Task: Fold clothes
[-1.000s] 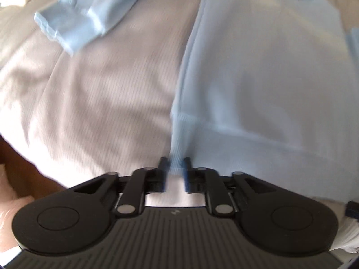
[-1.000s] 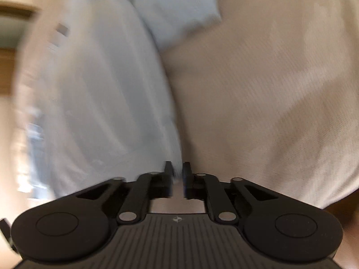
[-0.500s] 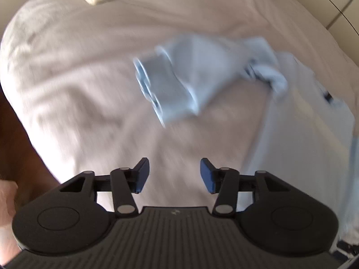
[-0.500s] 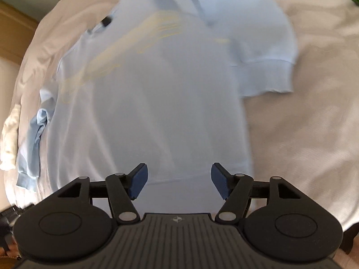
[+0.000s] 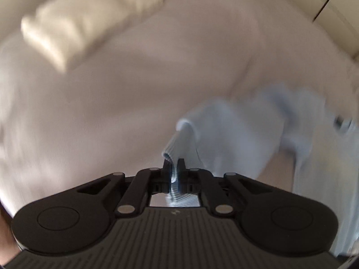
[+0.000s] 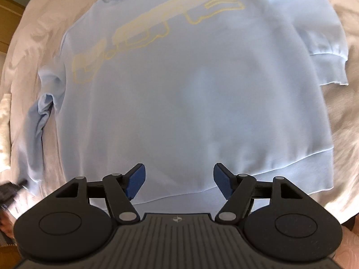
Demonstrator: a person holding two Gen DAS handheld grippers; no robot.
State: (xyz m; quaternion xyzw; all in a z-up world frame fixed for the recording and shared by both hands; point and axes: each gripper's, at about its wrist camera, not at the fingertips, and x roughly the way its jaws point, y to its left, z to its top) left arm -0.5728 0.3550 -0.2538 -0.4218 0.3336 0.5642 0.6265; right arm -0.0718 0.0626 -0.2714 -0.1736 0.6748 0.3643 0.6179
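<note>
1. The bed cover (image 6: 343,116), pale beige, lies under everything; every place below is given relative to the sweatshirt spread on it.
2. The light blue sweatshirt (image 6: 184,103) lies flat, front side up, with the collar on the far side and the ribbed hem nearest the right camera. Pale yellow lettering (image 6: 154,27) runs across its chest. One sleeve lies folded against the right side of the body, its cuff (image 6: 327,67) resting there.
3. A cream folded cloth (image 5: 87,20), blurred, lies on the cover well apart from the sweatshirt, far off to the upper left in the left view.
4. The sweatshirt's other sleeve (image 5: 235,134) is lifted off the cover and stretches from the body toward the left camera, badly blurred.
5. The right gripper (image 6: 179,185) hangs over the sweatshirt's hem, aimed toward the collar. Its jaws stand wide apart, the blue pads (image 6: 134,185) show bare, and it holds nothing.
6. The left gripper (image 5: 173,170) sits off the sweatshirt's side, pointing across the cover. Its jaws are pinched tight on the ribbed sleeve cuff (image 5: 177,145), which bunches up between them.
</note>
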